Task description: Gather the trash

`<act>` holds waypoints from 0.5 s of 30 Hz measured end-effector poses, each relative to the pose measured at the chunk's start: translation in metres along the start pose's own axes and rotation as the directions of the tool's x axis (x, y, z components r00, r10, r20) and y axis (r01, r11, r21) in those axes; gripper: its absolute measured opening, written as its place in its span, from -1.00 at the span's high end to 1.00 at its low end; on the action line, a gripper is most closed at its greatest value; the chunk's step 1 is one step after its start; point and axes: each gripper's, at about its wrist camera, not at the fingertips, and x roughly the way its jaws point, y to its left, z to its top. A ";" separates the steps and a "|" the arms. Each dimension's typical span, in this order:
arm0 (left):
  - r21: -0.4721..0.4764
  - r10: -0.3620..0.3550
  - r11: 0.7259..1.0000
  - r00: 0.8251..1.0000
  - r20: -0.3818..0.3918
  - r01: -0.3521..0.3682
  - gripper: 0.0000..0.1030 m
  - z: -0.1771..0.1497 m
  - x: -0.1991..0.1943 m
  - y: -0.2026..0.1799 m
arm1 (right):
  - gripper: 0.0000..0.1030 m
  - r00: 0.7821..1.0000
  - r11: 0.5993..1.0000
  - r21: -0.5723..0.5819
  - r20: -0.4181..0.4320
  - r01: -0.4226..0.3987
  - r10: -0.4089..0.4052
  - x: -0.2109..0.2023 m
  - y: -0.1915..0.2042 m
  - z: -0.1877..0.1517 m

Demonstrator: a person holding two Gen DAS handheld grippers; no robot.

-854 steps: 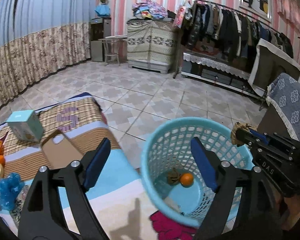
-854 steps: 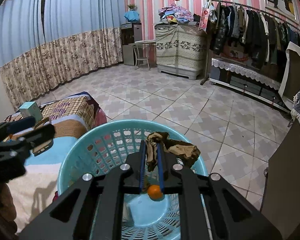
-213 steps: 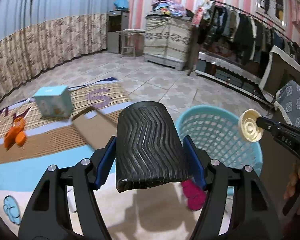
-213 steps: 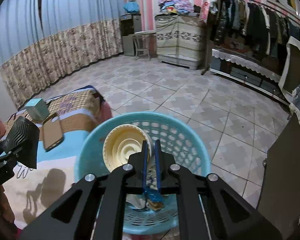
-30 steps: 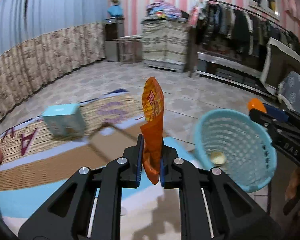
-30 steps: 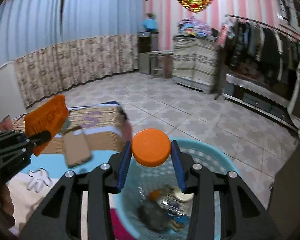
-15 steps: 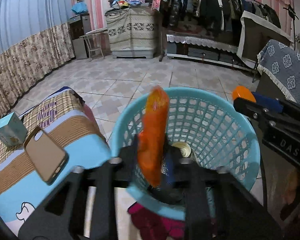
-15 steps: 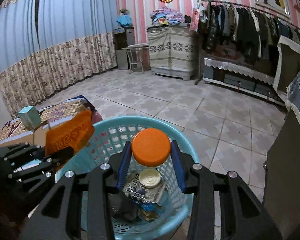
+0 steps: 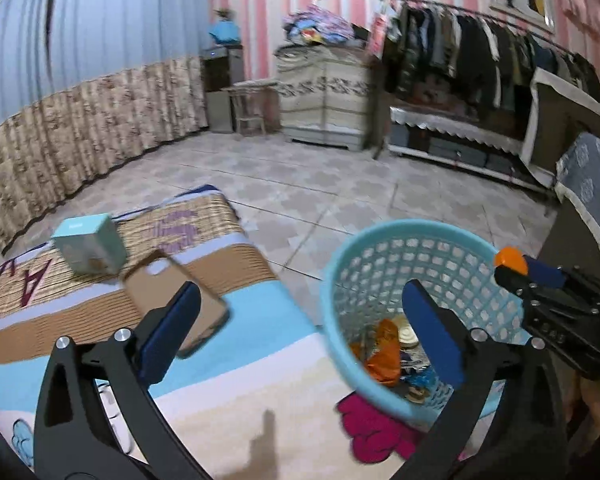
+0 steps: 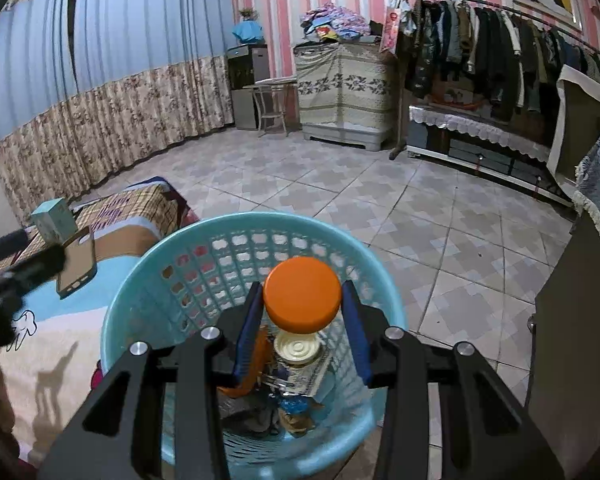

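Note:
A light blue plastic basket (image 9: 340,280) (image 10: 140,288) stands on the floor beside the bed and holds several pieces of trash. An orange snack wrapper (image 9: 384,354) lies inside it, next to a round tin lid (image 10: 298,347). My left gripper (image 9: 300,336) is open and empty, over the bed edge and the basket's left rim. My right gripper (image 10: 302,304) is shut on an orange round lid (image 10: 302,295) and holds it above the basket; the lid also shows at the right in the left wrist view (image 9: 510,261).
On the bed's striped blanket (image 9: 240,344) lie a brown phone case (image 9: 172,292) and a small teal box (image 9: 88,250). A magenta cloth (image 9: 376,428) lies under the basket's near side. A dark cabinet (image 10: 580,320) stands at the right. Tiled floor lies beyond.
My left gripper has opened and let go of the orange wrapper, which now lies in the basket. The left gripper has swung left toward the bed. The right gripper still holds the orange lid over the basket.

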 end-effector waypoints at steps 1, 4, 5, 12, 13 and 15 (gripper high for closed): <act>-0.002 0.013 1.000 1.000 0.005 -0.013 -0.89 -0.001 -0.004 0.004 | 0.22 1.000 1.000 -0.003 -0.003 -0.004 0.004 0.004 0.005 0.000; -0.005 0.068 0.998 0.997 0.029 -0.067 -0.89 -0.007 -0.020 0.019 | 0.07 1.000 1.000 0.001 -0.010 -0.011 0.011 0.008 0.010 0.002; -0.012 0.081 0.997 0.996 0.035 -0.081 -0.89 -0.008 -0.025 0.023 | -0.04 1.000 1.000 0.001 -0.007 -0.004 0.004 0.008 0.011 0.004; -0.026 0.157 0.988 0.985 0.069 -0.155 -0.89 -0.030 -0.070 0.057 | -0.76 0.999 0.999 0.006 0.028 0.033 -0.034 -0.013 0.011 0.018; -0.028 0.163 0.987 0.984 0.067 -0.161 -0.89 -0.034 -0.075 0.060 | -0.87 0.999 1.000 0.017 0.036 0.025 -0.026 -0.018 0.012 0.019; -0.039 0.178 0.984 0.982 0.064 -0.176 -0.89 -0.047 -0.090 0.067 | -0.90 0.997 0.999 0.031 0.069 0.016 -0.018 -0.035 0.017 0.015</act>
